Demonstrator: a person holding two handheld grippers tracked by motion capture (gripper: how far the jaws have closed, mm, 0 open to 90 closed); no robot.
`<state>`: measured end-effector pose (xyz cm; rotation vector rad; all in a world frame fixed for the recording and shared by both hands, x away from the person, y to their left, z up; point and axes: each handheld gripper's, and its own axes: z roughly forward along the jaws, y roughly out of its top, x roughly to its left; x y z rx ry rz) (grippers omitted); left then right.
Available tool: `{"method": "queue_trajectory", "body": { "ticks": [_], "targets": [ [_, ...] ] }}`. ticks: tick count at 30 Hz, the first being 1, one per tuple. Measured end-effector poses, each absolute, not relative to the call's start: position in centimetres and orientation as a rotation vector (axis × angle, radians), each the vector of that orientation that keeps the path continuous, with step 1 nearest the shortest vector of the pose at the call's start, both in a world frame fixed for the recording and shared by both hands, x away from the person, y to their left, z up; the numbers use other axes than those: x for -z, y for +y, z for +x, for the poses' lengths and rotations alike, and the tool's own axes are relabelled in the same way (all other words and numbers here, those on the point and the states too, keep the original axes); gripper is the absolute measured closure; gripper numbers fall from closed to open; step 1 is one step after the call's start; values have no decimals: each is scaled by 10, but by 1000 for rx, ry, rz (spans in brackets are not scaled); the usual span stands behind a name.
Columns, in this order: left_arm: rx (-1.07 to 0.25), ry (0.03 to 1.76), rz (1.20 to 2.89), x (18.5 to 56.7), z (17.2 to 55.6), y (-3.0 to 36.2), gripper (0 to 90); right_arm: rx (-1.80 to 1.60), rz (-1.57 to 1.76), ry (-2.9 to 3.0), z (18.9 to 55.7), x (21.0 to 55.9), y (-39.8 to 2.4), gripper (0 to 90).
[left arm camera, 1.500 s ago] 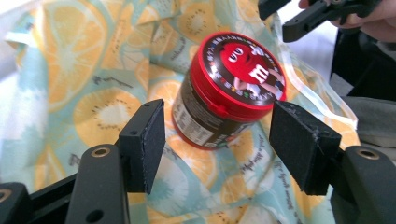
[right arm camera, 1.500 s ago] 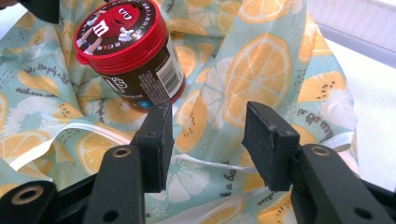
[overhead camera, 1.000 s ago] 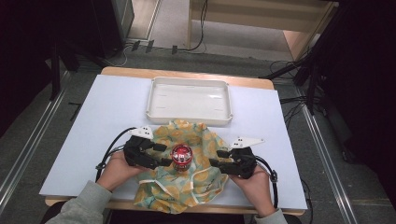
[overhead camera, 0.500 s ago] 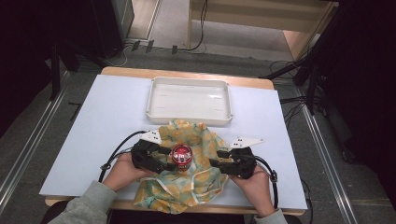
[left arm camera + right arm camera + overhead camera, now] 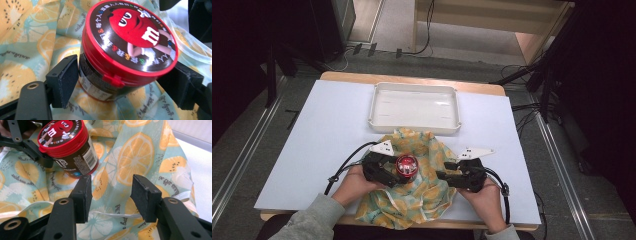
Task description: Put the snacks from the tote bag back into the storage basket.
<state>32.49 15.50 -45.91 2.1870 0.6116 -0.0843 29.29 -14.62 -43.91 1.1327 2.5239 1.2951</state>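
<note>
Candy jar (image 5: 126,47) set upright on fruit-print cloth (image 5: 424,192), mid-bench, near white tray (image 5: 414,106). Left gripper (image 5: 393,170) jaws just been opening, jar between them, grip easing. Right gripper (image 5: 110,197) jaws apart, empty, over cloth. Left to do, likely: wrapping jar in cloth.

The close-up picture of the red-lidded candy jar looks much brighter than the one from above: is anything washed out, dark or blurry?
Left gripper view: the jar is sharp, and the top right corner bleaches to white. Right gripper view: the fruit-print cloth is crisp, and the table at far right glares pale. High view: the white tray and table are evenly lit, the room around them falls nearly black, and the jar's lid is too small to read.
</note>
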Motion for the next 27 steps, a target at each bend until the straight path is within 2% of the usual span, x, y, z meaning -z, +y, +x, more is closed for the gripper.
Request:
{"method": "queue_trajectory", "body": {
  "ticks": [16,27],
  "targets": [
    [63,594,2162,469,332,145,159,-1294,1127,2532,294,440,-144,522],
    [-3,569,2188,473,332,138,179,-1295,1122,2535,294,441,-141,520]
  ]
}}
